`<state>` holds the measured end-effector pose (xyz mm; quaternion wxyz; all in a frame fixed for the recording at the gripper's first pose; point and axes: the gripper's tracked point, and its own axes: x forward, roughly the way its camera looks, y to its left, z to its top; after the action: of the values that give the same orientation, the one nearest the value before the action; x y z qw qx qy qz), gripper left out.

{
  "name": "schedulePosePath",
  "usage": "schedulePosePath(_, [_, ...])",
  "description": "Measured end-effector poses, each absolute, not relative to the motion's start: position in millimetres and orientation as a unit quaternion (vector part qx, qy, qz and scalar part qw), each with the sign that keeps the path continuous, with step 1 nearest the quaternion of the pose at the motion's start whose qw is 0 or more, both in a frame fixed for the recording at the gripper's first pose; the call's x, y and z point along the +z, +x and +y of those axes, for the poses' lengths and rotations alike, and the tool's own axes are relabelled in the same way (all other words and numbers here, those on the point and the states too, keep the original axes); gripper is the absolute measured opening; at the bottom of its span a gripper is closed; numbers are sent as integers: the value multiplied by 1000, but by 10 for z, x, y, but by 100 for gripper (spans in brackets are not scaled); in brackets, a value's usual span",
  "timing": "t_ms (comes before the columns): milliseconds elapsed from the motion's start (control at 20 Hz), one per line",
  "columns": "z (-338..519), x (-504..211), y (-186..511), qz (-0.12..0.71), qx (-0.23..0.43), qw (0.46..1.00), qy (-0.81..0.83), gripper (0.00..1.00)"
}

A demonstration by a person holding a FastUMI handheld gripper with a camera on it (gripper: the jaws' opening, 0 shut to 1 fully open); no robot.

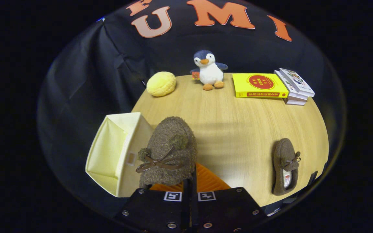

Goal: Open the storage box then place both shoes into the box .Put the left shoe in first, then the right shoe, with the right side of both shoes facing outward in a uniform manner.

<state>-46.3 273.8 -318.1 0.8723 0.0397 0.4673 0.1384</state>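
A brown fuzzy shoe (168, 152) with a bow and pom-poms hangs between my fingers, toe pointing away, lifted above the table. My gripper (189, 186) is shut on the shoe's heel end. Just left of this shoe stands the pale yellow storage box (115, 152), its lid open and its inside bare. The second brown shoe (285, 166) lies on the wooden table (238, 129) to the right of my fingers, opening towards me.
Beyond the fingers at the table's far edge sit a yellow round plush (161, 83), a penguin plush (208, 70), a yellow book (258, 85) and a stack of books (296, 86). The box stands at the table's left edge.
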Motion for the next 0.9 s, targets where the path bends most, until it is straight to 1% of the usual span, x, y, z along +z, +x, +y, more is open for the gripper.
schedulePosePath(200, [3506, -2875, -432, 464, 176, 867, 52, 3])
schedulePosePath(450, [4356, -2981, -466, 480, 193, 854, 58, 3])
schedulePosePath(600, [4742, -3159, -462, 494, 190, 846, 59, 4])
schedulePosePath(750, [4879, -3410, -419, 504, 160, 847, 51, 3])
schedulePosePath(800, [4907, -3510, -435, 514, 151, 843, 55, 4])
schedulePosePath(900, [4988, -3678, -512, 541, 153, 825, 64, 5])
